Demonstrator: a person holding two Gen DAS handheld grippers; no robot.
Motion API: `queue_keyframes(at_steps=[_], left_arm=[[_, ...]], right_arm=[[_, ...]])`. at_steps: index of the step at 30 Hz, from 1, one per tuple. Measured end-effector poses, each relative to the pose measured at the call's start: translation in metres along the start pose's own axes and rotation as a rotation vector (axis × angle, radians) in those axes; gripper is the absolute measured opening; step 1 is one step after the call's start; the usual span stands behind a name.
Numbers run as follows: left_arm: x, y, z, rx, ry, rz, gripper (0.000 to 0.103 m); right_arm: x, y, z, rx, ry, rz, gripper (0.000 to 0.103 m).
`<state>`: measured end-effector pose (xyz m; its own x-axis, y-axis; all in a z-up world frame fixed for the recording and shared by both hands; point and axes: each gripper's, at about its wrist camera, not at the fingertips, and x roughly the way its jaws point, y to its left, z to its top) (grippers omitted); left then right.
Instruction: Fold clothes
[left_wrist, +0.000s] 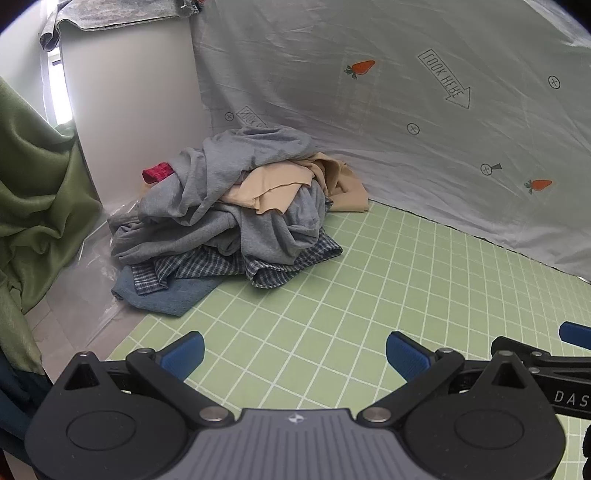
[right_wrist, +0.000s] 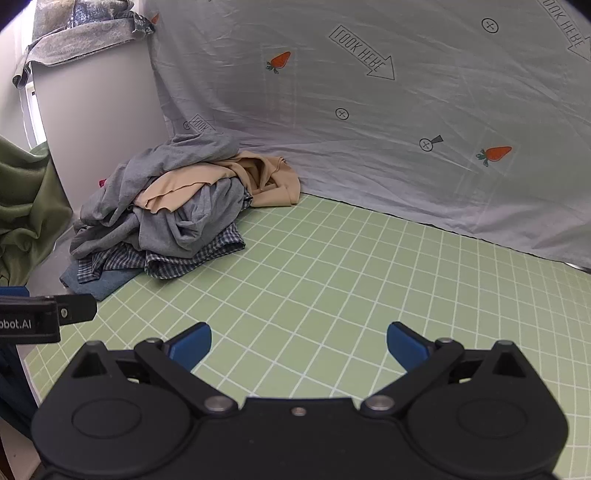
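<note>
Clothes (left_wrist: 229, 206) are just dumped in a messy pile at the far left corner of the green grid mat (left_wrist: 369, 295), up against the sheet (left_wrist: 406, 129), while the left gripper (left_wrist: 295, 356) and right gripper (right_wrist: 299, 345) hover over bare mat, both jaws wide apart holding nothing.

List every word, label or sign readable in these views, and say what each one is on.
"LOOK HERE": inside arrow outlines printed on the grey sheet, clearest on one arrow; it reads mirrored in the left wrist view.
"DAS": cut off, on the right hand-held gripper.
"obot.AI": cut off, on the left hand-held gripper.
Plus-in-circle signs: on the sheet.
</note>
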<state>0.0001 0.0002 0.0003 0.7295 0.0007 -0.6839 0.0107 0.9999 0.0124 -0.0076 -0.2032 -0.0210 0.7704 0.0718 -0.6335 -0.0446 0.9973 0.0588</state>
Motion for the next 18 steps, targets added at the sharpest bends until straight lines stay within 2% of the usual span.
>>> queue_keyframes(at_steps=[18], left_arm=[[-0.0077,0.0017,0.0004,-0.001,-0.01,-0.007,0.103]], right_arm=[[-0.006,0.0057,-0.0016,-0.007,-0.01,-0.007,0.102]])
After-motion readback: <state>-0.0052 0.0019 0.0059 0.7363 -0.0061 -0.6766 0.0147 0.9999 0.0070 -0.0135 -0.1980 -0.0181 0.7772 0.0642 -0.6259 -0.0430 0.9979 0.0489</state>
